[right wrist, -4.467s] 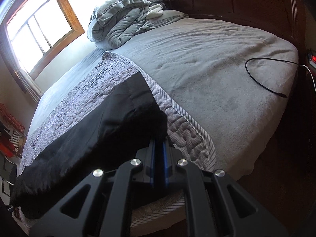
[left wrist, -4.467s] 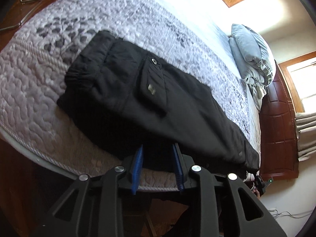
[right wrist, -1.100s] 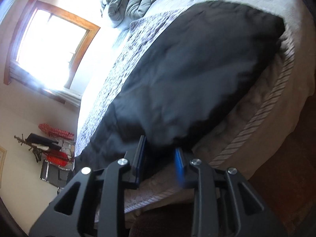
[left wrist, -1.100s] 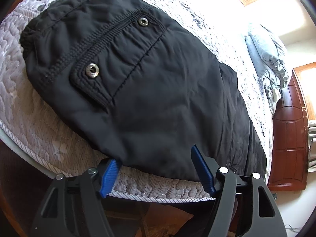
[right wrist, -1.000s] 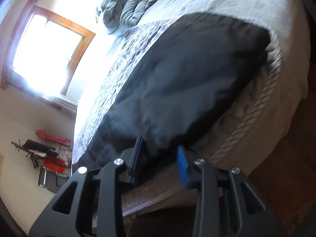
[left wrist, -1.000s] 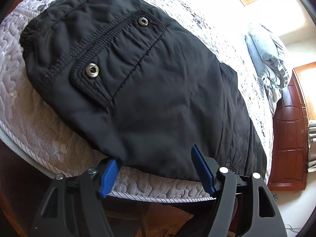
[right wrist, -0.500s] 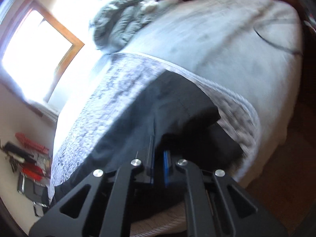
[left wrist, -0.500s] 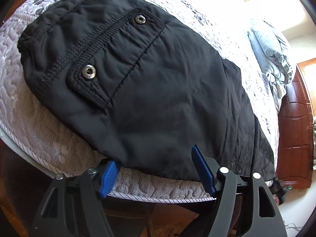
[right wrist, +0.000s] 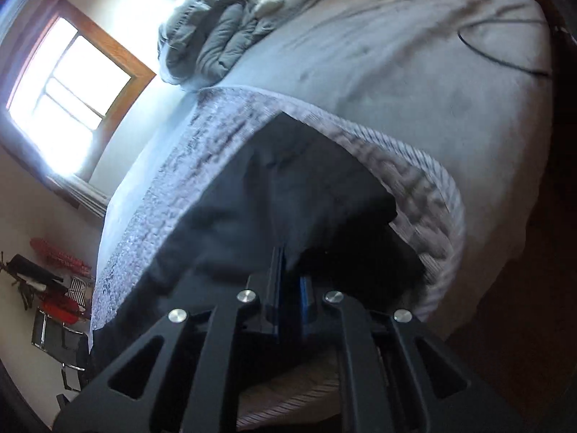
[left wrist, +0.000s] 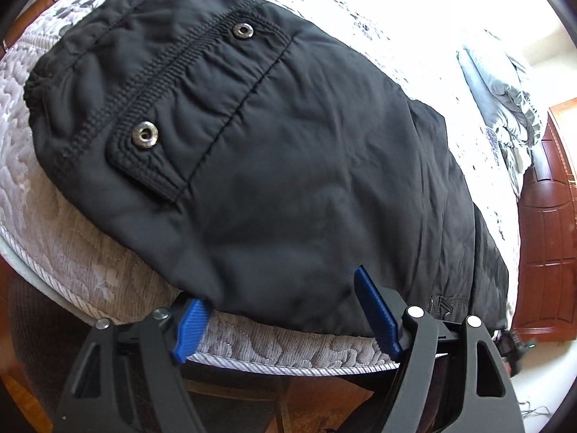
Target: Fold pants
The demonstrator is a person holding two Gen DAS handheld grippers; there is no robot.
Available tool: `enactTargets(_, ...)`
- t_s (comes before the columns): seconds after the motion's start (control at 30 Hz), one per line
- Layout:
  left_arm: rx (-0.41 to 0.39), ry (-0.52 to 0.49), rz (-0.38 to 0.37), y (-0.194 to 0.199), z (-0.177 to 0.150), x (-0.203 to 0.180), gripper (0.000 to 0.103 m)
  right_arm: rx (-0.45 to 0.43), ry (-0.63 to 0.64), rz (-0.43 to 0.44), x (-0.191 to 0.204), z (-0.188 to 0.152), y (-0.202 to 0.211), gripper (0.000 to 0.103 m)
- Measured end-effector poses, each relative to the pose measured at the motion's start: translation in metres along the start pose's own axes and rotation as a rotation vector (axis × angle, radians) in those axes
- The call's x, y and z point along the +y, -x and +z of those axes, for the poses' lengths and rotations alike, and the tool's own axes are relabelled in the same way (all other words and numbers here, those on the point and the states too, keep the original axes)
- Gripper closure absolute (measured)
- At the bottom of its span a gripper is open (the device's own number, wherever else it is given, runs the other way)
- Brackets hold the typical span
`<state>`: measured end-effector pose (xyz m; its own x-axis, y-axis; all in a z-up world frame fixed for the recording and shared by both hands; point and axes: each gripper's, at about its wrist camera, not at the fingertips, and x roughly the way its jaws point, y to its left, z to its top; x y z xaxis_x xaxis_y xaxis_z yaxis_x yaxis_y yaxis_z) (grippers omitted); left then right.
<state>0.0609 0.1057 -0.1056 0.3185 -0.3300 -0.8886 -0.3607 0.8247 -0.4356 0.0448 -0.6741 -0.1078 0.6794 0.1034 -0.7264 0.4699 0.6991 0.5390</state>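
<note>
Motion blur smears the quilt (right wrist: pixel 414 180) edge, and the pants (right wrist: pixel 288 209) hide the right claw's (right wrist: pixel 292 270) fingertips.

The pants (left wrist: pixel 288 166) are plain black with silver snaps (left wrist: pixel 145 135), lying on a pale grey quilt (left wrist: pixel 65 252) patterned in darker swirls. The fingers (left wrist: pixel 375 310) are bright blue on black frames; the headboard (left wrist: pixel 544 238) is reddish-brown, the bundled comforter (right wrist: pixel 220 32) grey.

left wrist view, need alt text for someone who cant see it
Black pants lie flat on a quilted bedspread, a pocket flap with two metal snaps facing up. The left gripper sits at the near bed edge, its blue-padded jaws opening on either side of the pants' near edge without pressing on it. A grey bundled comforter lies at the far end.
</note>
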Motion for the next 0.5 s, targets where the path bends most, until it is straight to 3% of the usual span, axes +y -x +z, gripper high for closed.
enactTargets(0.17,-0.016,0.058,-0.04,0.0,0.004,0.006,0.028,-0.032,-0.018,0.008,-0.009,-0.016,0.011,0.083)
enactTargets(0.2,-0.022,0.062,-0.041,0.002,0.005,0.007,0.034,-0.029,-0.005,-0.002,-0.006,-0.017,0.012,0.08)
enactTargets(0.23,-0.03,0.066,-0.038,0.004,0.006,0.009,0.047,-0.022,0.009,-0.009,-0.003,-0.017,0.011,0.077)
enactTargets(0.33,-0.036,0.107,-0.056,0.009,0.011,0.022,0.072,-0.018,0.038,-0.034,0.009,-0.017,0.013,0.077)
enactTargets(0.43,-0.02,0.141,-0.088,0.007,0.016,0.034,0.087,-0.012,0.032,-0.039,0.014,-0.013,0.012,0.084)
enactTargets(0.5,-0.031,0.136,-0.101,0.011,0.017,0.035,0.092,-0.013,0.034,-0.035,0.016,-0.012,0.013,0.087)
